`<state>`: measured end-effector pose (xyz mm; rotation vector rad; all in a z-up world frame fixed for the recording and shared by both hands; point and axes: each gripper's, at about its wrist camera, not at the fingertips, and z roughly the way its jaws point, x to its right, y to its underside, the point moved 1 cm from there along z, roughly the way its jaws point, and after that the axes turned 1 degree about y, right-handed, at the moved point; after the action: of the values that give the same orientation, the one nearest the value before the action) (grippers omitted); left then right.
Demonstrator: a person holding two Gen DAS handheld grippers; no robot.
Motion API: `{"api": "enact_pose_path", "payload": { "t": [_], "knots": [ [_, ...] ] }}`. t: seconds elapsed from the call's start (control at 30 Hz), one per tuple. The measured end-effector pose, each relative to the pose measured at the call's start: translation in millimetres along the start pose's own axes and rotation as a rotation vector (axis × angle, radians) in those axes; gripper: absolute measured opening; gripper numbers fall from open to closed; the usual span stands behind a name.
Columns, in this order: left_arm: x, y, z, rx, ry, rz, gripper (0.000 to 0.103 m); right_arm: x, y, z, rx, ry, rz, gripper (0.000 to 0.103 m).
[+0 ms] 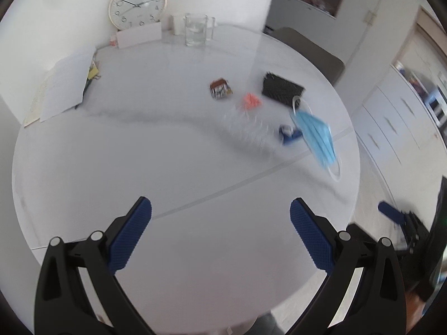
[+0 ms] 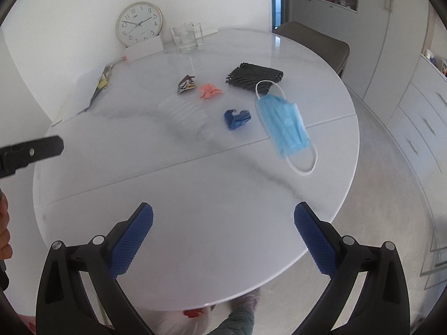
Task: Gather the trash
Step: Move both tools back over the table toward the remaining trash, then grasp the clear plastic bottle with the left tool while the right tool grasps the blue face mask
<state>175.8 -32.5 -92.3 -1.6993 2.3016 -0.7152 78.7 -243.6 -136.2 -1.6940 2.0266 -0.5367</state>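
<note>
Trash lies on the white round table [image 2: 195, 209]: a blue face mask [image 2: 285, 122] [image 1: 317, 136], a crumpled blue wrapper [image 2: 236, 118] [image 1: 289, 135], an orange scrap [image 2: 209, 91] [image 1: 250, 101], a brown snack wrapper [image 2: 185, 83] [image 1: 220, 88], a clear ribbed plastic bottle [image 2: 187, 117] lying on its side, and a black mesh piece [image 2: 254, 76] [image 1: 280, 88]. My left gripper [image 1: 220, 231] is open and empty above the near table half. My right gripper [image 2: 223, 234] is open and empty near the table's front edge. All trash lies well ahead of both.
A wall clock [image 2: 139, 23], a white card [image 2: 144, 48] and a glass jug [image 2: 185, 37] stand at the table's back. Papers [image 1: 64, 86] lie at the left. A chair [image 2: 315, 42] sits behind the table. Cabinets [image 2: 419, 117] line the right.
</note>
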Motion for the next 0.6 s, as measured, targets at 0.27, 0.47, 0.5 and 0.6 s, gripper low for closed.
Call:
{"api": "enact_pose_path", "payload": {
  "t": [0.27,0.47,0.5,0.6],
  "knots": [
    [42,-57,90,-0.016,-0.128,-0.323,0.095,72,-70,65,-0.013,-0.065,-0.164,0.100],
    [47,-83,159,-0.090,-0.241,-0.524,0.095,106,-103,121,-0.052,-0.106,-0.253,0.100],
    [46,-87,169,-0.098,-0.269,-0.547,0.095,110,-107,131,-0.059,-0.124,-0.252,0.100],
    [44,-94,196,-0.146,-0.325,-0.601,0.095,116,-115,150,-0.080,-0.145,-0.254,0.100]
  ]
}}
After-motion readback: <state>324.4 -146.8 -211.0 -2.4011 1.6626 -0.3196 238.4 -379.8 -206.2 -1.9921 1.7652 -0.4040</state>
